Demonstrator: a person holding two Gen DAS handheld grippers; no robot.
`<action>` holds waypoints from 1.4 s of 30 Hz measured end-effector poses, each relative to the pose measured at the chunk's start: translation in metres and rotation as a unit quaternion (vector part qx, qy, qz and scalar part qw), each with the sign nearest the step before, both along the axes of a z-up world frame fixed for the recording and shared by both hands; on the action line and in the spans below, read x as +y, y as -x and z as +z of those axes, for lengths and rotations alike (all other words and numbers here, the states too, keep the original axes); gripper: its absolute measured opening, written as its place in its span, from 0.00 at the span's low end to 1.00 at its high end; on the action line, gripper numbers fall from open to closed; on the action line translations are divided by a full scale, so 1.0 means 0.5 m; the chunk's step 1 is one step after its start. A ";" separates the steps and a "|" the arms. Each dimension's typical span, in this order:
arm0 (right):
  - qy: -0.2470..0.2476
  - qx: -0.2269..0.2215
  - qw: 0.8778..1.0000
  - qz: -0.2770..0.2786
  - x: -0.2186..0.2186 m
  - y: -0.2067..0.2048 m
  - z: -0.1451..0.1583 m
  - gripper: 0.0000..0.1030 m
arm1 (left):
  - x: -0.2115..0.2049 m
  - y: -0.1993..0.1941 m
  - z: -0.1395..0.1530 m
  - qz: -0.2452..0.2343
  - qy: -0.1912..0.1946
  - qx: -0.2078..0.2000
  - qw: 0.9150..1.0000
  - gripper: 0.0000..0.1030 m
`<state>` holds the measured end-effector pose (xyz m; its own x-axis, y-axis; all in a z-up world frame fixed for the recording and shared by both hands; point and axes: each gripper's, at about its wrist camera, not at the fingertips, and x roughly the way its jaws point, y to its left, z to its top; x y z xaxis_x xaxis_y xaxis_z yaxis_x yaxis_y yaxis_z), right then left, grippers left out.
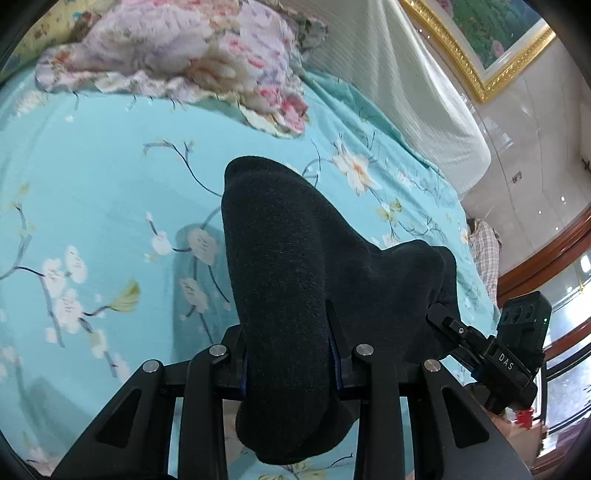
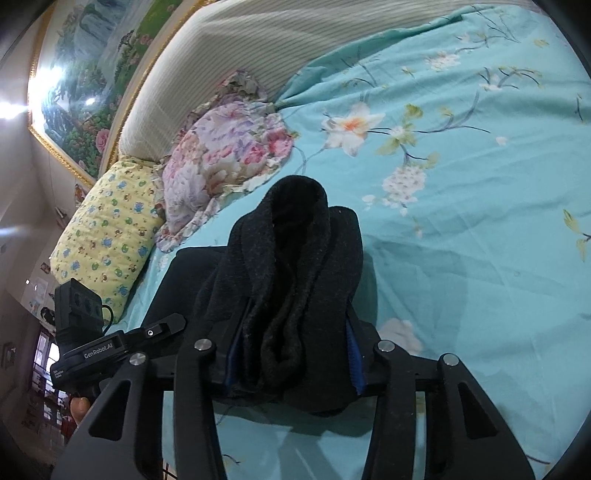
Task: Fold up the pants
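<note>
The black knit pants hang bunched between both grippers above the teal flowered bedsheet. My left gripper is shut on one thick bunch of the pants, which drapes over and below its fingers. The right gripper shows at the right of the left wrist view, gripping the same fabric. In the right wrist view my right gripper is shut on a folded bunch of the pants, and the left gripper shows at the left, also on the fabric. The fingertips are hidden by cloth.
A floral pillow and a yellow patterned pillow lie at the head of the bed against the striped headboard. A gold-framed painting hangs above. A checked cloth lies at the bed's edge.
</note>
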<state>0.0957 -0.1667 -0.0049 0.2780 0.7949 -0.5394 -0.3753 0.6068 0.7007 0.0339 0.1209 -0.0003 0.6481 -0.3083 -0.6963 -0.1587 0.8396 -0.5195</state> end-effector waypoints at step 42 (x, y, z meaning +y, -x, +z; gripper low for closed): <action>-0.010 -0.065 0.991 0.114 0.408 -0.061 0.071 0.45 | 0.328 0.021 0.034 0.129 -0.057 -0.021 0.990 0.30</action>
<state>0.1260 0.0375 0.0305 0.1552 0.8557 -0.4937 -0.5892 0.4813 0.6490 0.0234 0.2851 0.0166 0.7243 -0.0494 -0.6877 -0.3562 0.8272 -0.4346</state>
